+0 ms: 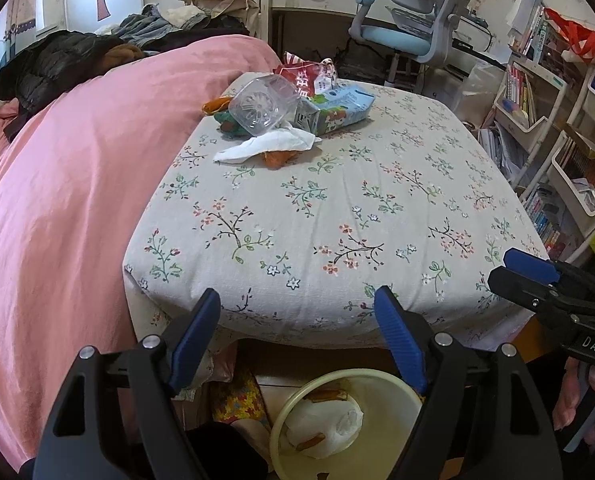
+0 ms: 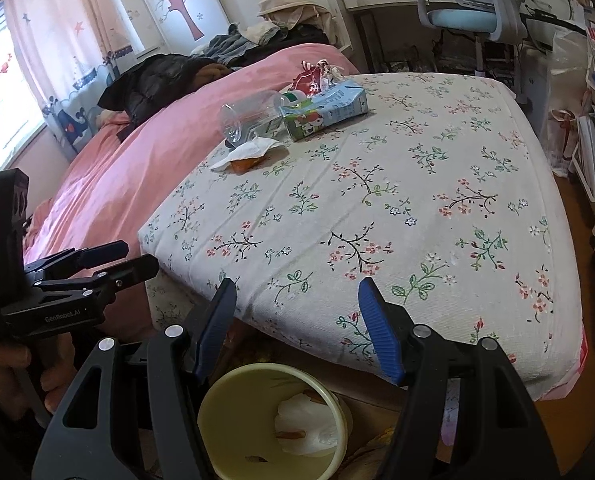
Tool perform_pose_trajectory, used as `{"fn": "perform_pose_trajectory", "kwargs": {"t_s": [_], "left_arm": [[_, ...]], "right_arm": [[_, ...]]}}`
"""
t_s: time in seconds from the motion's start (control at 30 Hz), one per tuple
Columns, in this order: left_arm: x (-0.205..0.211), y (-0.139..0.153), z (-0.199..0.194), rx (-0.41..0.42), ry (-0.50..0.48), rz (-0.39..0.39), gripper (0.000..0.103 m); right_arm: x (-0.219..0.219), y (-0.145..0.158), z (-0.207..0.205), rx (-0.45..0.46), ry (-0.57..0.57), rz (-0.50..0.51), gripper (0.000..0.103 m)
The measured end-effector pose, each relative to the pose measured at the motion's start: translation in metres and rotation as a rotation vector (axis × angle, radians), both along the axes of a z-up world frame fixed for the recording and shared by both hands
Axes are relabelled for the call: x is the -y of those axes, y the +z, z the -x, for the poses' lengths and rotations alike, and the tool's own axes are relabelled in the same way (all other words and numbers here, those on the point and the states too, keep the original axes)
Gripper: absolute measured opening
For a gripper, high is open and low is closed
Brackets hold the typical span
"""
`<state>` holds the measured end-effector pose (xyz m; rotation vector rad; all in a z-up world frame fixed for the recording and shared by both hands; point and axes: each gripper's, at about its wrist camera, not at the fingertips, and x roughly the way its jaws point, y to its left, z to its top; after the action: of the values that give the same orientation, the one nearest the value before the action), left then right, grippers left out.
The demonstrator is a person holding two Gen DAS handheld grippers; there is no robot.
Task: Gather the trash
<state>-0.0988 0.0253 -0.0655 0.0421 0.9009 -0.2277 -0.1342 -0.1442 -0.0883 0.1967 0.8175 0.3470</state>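
A pile of trash lies on the far part of the floral mattress (image 1: 337,216): a clear plastic bottle (image 1: 263,106), a blue carton (image 1: 337,110), a red snack bag (image 1: 307,74), a white tissue (image 1: 267,145) and orange peel (image 1: 275,159). A cream bin (image 1: 381,432) with tissue and peel inside stands on the floor below the near edge; it also shows in the right wrist view (image 2: 233,420). My left gripper (image 1: 297,332) is open and empty above the bin. My right gripper (image 2: 297,324) is open and empty beside it, also above the bin.
A pink duvet (image 1: 57,200) with dark clothes covers the bed's left side. A blue desk chair (image 1: 401,36) and a desk stand beyond. Bookshelves (image 1: 557,152) line the right. A window (image 2: 1,92) is at the left.
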Motion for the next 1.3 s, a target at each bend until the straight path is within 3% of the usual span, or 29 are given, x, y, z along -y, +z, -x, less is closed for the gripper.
{"fn": "perform_pose_trajectory", "kwargs": {"t_s": [1.3], "left_arm": [[-0.0026,0.0013,-0.0022,0.006,0.010,0.003,0.078]], "right_arm": [[-0.0008,0.0011,0.0010,0.002,0.000,0.001,0.061]]}}
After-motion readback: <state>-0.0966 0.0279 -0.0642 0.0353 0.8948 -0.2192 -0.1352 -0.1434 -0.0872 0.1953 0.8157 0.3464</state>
